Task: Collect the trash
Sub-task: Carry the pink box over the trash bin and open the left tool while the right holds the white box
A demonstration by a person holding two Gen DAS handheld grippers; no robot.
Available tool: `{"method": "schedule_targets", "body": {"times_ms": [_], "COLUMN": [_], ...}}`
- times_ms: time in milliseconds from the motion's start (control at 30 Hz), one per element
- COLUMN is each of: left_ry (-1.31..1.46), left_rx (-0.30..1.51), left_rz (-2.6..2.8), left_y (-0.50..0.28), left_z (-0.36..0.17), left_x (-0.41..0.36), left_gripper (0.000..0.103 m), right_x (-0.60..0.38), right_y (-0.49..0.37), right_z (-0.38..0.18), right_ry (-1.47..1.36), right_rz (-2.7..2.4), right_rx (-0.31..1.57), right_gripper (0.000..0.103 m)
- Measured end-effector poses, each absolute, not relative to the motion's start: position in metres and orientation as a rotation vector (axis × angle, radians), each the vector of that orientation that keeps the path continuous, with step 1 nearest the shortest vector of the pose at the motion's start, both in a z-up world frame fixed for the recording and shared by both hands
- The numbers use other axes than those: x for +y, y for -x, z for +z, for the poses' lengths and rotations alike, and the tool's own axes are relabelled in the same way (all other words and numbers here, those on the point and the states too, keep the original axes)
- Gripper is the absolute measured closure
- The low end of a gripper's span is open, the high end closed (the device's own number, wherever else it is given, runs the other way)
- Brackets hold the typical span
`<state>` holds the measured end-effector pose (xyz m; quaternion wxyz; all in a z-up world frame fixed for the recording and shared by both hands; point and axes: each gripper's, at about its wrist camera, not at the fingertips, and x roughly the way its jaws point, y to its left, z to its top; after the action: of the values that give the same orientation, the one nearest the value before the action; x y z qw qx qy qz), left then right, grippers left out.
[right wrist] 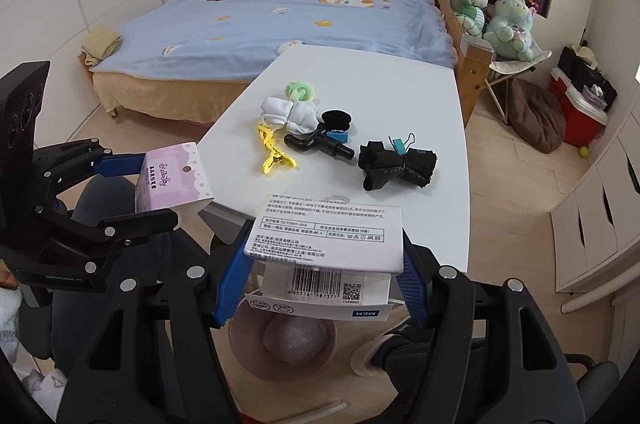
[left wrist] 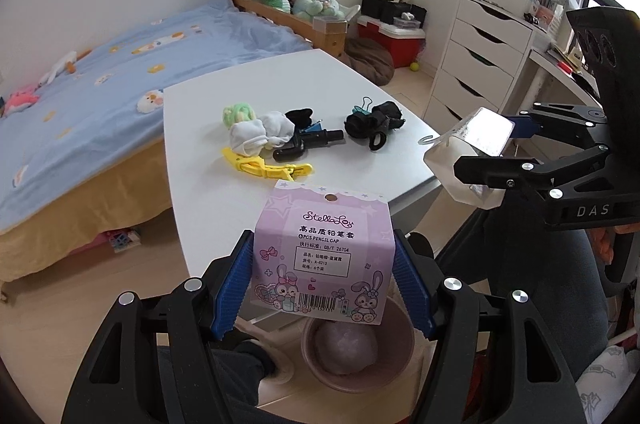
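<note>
Left gripper, item one on my list, pinches a pink pencil-cap card upright directly above the bin on the near floor; right gripper pinches a white label card likewise over it.

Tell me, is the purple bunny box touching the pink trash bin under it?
Apart. The left wrist view shows the purple cardboard bunny box held in the left gripper, with the round pink trash bin on the floor below.
</note>
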<state>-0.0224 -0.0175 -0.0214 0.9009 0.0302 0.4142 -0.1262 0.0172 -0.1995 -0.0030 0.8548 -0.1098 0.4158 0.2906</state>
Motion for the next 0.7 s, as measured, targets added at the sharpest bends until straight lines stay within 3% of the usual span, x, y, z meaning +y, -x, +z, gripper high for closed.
{"method": "schedule_targets", "body": {"times_ms": [367, 400, 467, 500, 700], "left_ry": [-0.082, -0.084, -0.082, -0.076, -0.060], "left_rx": [0.892, 0.895, 0.886, 0.875, 0.876], "left_rz": [-0.336, -0.345, -0.355, -0.357, -0.320], "left_y": [0.042, 0.042, 0.043, 0.043, 0.042], "left_z": [-0.035, -0.035, -0.035, -0.034, -0.036], "left_x": [-0.040, -0.042, -0.045, -0.046, -0.044], "left_gripper": [0.037, 0.036, 0.016, 0.012, 0.008], "right_x": [-0.232, -0.234, -0.237, -0.238, -0.239], "right_y": [0.009, 0.010, 0.012, 0.012, 0.015], "right_z": [-0.010, -0.010, -0.011, -0.011, -0.012], "right_ry": [0.190, 0.187, 0.179, 0.177, 0.171], "right_rz": [0.609, 0.609, 0.610, 0.610, 0.627], "right_rx": [0.899, 0.901, 0.903, 0.903, 0.904], "right_gripper": [0.039, 0.039, 0.039, 0.039, 0.039]}}
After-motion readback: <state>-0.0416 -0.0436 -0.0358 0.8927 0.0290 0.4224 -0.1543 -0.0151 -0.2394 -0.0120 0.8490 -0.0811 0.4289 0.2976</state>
